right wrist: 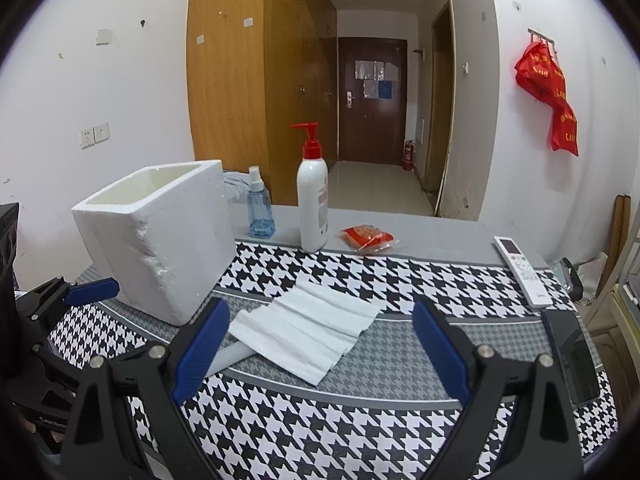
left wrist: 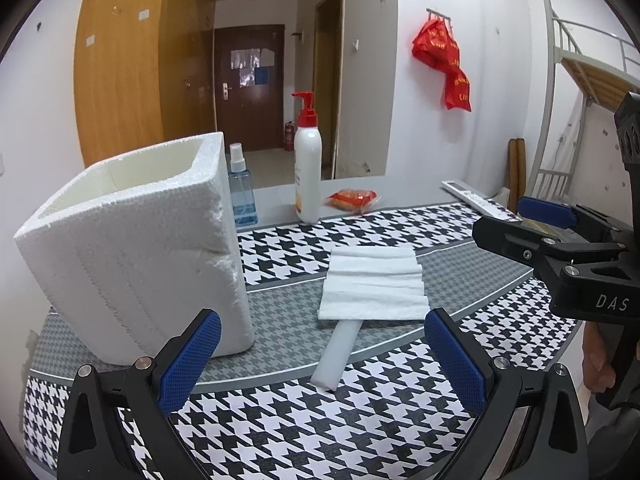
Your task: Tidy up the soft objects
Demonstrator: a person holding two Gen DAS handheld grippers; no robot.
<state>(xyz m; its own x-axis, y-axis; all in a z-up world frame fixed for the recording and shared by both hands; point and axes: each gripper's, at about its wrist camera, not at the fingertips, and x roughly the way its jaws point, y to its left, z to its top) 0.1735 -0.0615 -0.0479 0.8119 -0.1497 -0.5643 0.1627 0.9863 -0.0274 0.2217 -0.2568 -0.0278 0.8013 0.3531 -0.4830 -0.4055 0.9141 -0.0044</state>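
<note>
Both claws, left point(left wrist: 322, 364) and right point(right wrist: 320, 354), gape wide and empty over the table point(right wrist: 400, 360); tissue point(right wrist: 304, 330) overlaps a foam strip point(left wrist: 334, 356) beside the box point(left wrist: 132, 256).

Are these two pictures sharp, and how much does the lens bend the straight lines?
Left wrist view: sharp, evenly lit; the grey stripes of the tablecloth curve strongly, and dark corners frame the picture. Right wrist view: also sharp; the wardrobe edges bow, and the foam box casts only a soft shadow.
</note>
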